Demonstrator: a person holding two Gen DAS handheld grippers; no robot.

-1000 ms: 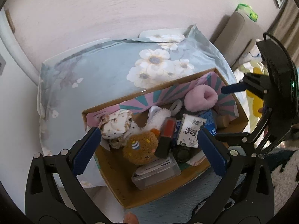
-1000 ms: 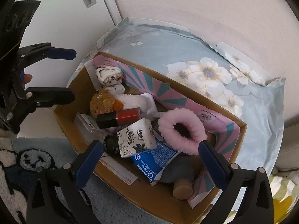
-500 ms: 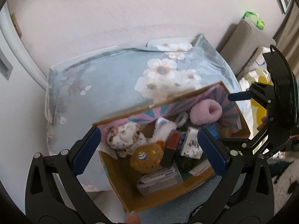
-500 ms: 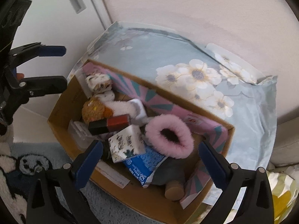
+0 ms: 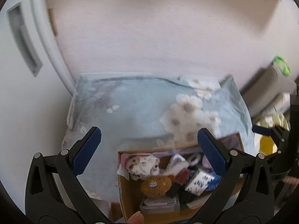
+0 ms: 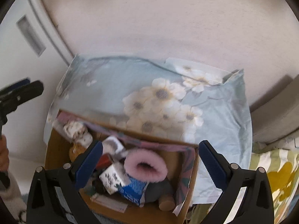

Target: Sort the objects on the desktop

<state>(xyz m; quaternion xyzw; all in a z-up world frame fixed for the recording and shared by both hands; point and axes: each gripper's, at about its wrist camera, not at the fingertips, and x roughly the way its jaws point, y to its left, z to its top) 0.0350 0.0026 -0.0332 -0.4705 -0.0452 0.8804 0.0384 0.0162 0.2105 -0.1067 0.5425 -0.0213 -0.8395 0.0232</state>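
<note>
Pale blue floral cloth [image 6: 115, 85] drapes the worktop against a pinkish wall. One cardboard box [image 6: 142, 214] at its near edge holds a fluffy pink slipper [image 6: 145, 166], a brown plush [image 5: 156, 185] and a printed tissue pack [image 6: 114, 179]. Left tongs [image 5: 148, 152] and right tongs [image 6: 149, 164] both hover wide, empty.

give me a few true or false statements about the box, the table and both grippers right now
1. Both grippers hold nothing. True: the left gripper and right gripper have jaws spread wide and empty.
2. The cardboard box is empty. False: it is crowded with items.
3. A pink fluffy slipper lies in the box. True.
4. The brown plush toy sits on the floral cloth. False: it is inside the box.
5. The cloth is plain red. False: pale blue with white flowers.
</note>
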